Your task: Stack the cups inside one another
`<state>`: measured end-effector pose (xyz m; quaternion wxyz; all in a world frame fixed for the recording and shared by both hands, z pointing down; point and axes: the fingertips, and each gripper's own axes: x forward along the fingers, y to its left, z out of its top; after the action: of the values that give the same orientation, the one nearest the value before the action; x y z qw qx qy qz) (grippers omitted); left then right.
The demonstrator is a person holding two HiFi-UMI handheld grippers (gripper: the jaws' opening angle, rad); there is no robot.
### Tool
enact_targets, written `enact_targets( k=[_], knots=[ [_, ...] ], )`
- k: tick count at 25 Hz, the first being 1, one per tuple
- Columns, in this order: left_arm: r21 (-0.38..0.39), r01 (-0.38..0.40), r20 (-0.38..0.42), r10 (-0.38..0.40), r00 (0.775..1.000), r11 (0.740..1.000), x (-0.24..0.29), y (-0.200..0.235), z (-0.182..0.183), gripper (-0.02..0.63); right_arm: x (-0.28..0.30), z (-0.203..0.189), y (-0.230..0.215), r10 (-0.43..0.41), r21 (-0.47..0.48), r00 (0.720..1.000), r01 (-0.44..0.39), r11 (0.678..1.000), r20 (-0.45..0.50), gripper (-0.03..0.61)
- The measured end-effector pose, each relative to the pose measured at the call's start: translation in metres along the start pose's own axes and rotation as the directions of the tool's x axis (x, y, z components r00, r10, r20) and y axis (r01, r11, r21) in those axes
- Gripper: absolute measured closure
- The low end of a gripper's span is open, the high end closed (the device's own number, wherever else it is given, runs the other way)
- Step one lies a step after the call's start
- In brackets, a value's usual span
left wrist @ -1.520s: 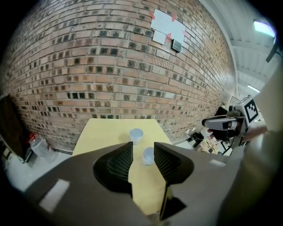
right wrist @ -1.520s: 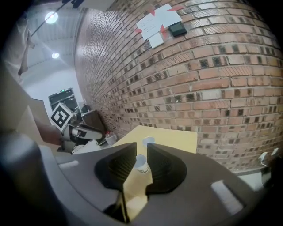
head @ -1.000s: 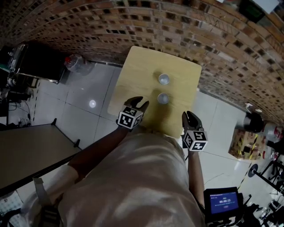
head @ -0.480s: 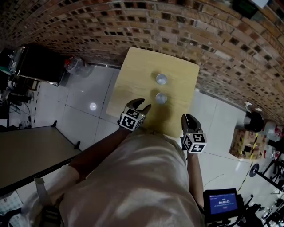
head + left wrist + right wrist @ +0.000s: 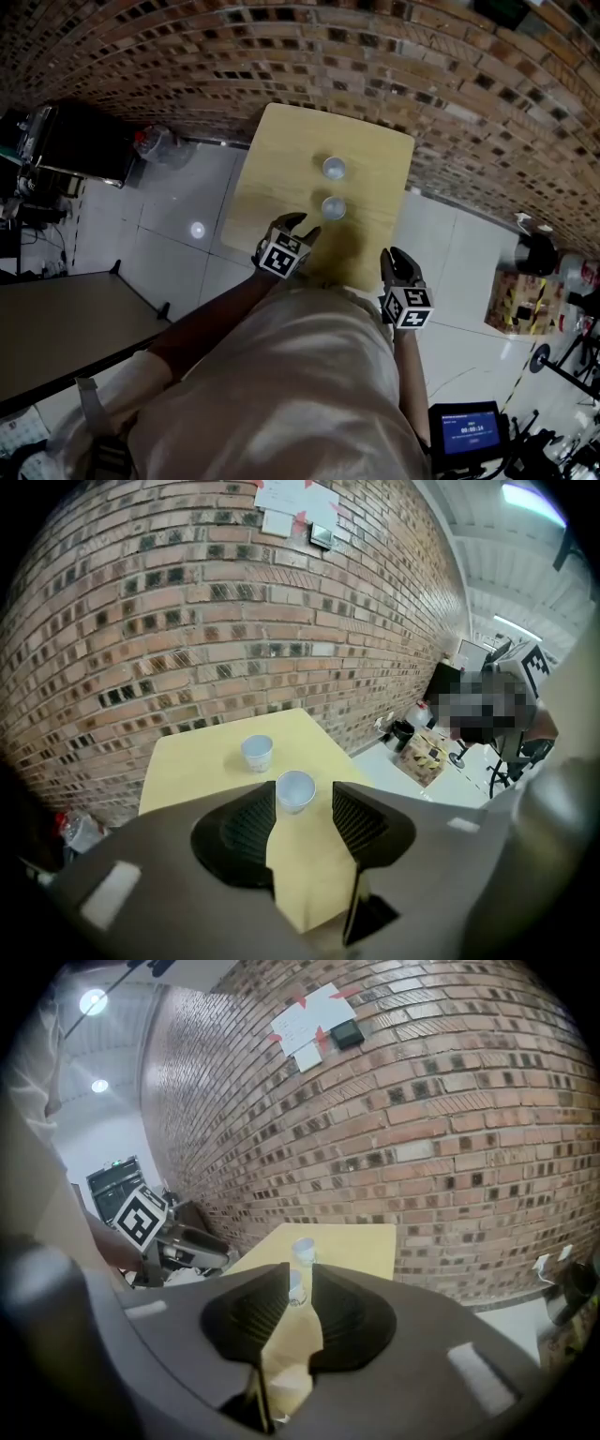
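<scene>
- Cups first: two small pale ones, the near cup [image 5: 333,207] and the far cup [image 5: 334,168], both upright with mouths up on the yellowish wooden table [image 5: 281,150]; they stand close together but apart, one behind the other going toward the brick wall [image 5: 187,56]; not nested yet
- left gripper [image 5: 305,225] is over the near edge of the table, tilted down, tips just short of the near cup; its jaws have just been opening and are spread wide, gripping nothing; in the left gripper view the near cup shows right in the gap between the jaw tips, but the pads aren't on it and I can't tell if it's actually inside the jaws or just ahead of them
- right gripper [image 5: 396,255] hangs back at the table's near right corner, well apart from both cups; jaws only a narrow slot apart and nothing in them; through that slot the right gripper view shows the two cups lined up further along the table
- right gripper view also catches the left gripper off to the side, marker cube and all
- pale tiled floor [image 5: 178,202] on both sides of the table
</scene>
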<state>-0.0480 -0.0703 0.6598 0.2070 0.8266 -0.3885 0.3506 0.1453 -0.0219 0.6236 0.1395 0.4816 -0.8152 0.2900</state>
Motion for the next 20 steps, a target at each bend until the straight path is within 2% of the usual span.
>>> enact_targets(
  k=[5,12,16,20],
  knots=[
    [0.095,0.008,-0.039,-0.005,0.999,0.995,0.020,-0.008,0.002,0.405,0.001,0.002,-0.012,0.003,0.002,1.000,-0.003,1.000,0.003,0.510],
    [0.260,0.049,-0.131,-0.015,0.991,0.964,0.060,-0.008,-0.007,0.405,0.003,0.004,-0.019,0.011,-0.003,1.000,-0.011,1.000,0.000,0.510],
    [0.376,0.079,-0.191,-0.006,0.981,0.923,0.079,-0.009,-0.020,0.405,0.003,0.000,-0.016,0.017,0.002,1.000,-0.017,1.000,-0.009,0.510],
    [0.493,0.126,-0.248,0.000,0.969,0.861,0.099,-0.014,-0.032,0.407,0.004,-0.001,-0.022,0.010,0.012,1.000,-0.010,1.000,-0.011,0.511]
  ],
)
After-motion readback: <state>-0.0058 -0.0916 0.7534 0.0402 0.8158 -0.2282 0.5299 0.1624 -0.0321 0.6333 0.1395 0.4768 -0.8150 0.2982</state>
